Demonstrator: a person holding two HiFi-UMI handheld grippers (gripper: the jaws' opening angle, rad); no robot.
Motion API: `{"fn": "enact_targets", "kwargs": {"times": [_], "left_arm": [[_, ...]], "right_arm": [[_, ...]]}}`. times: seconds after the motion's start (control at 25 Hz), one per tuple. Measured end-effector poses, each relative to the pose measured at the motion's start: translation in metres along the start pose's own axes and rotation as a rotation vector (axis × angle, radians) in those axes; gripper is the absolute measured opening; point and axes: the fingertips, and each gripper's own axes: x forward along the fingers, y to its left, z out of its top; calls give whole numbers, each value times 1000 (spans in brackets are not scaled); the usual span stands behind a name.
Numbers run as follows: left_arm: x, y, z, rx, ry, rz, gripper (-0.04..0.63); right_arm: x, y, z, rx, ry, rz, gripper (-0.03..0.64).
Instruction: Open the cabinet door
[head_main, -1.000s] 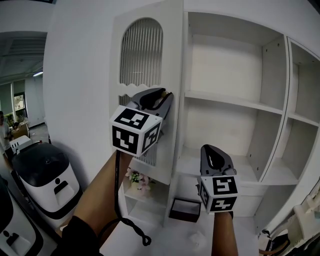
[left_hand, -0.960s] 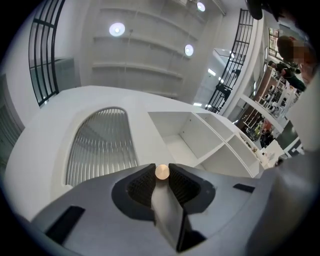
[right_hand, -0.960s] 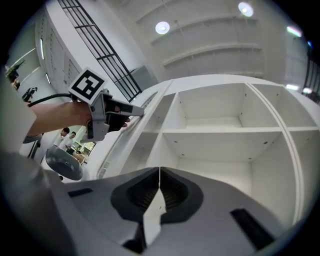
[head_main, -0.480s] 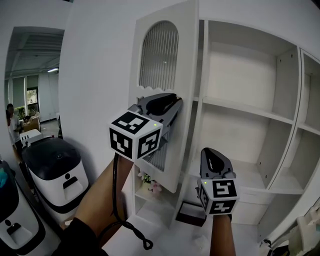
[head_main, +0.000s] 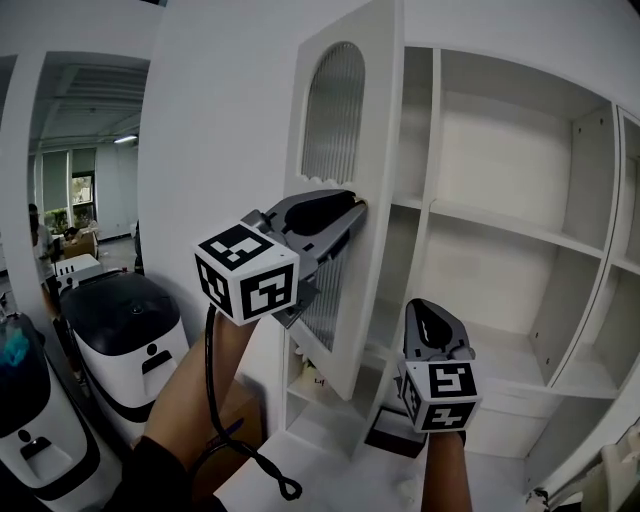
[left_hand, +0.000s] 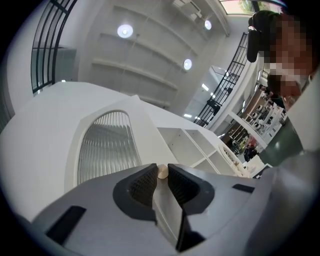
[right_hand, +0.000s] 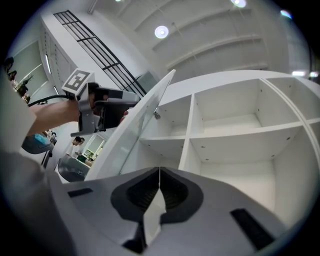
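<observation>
The white cabinet door (head_main: 345, 150) with its arched ribbed-glass panel stands partly swung out from the shelving. My left gripper (head_main: 352, 208) is shut on the small pale door knob (left_hand: 162, 171), which sits pinched between the pads; its jaws have just been closing a little on that knob. In the right gripper view the door (right_hand: 135, 135) shows edge-on with the left gripper (right_hand: 107, 107) behind it. My right gripper (head_main: 422, 308) hangs lower, in front of the open shelves, shut with nothing between its jaws (right_hand: 159, 172).
White open shelving (head_main: 520, 215) fills the right side. A black box (head_main: 395, 435) lies on the bottom shelf. A white-and-black machine (head_main: 125, 330) stands at the left, close to the door's swing. A black cable (head_main: 215, 420) dangles under my left arm.
The door has swung further out from the shelving, and my left gripper has moved left with the knob. The right gripper has stayed in about the same spot of the picture.
</observation>
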Motion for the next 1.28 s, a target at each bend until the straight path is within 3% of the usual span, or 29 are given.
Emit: {"fn": "enact_targets", "kwargs": {"times": [0.36,0.72,0.92,1.08,1.28], "left_arm": [[-55,15,23,-20,-29,-29,77],[-125,53,45,-94,-75,-45,80],[-166,86,51,-109,-93,51,78],[-197,117,49,-72,-62,170,64],[-212,138,45,-74,-40,250,51]], "right_arm": [[19,53,9,14,-20,90,21],[36,116,25,33,-47,194,21],[50,157,29,47,-58,253,21],[62,193,33,54,-68,307,21],[70,218,38,59,-79,346,21]]}}
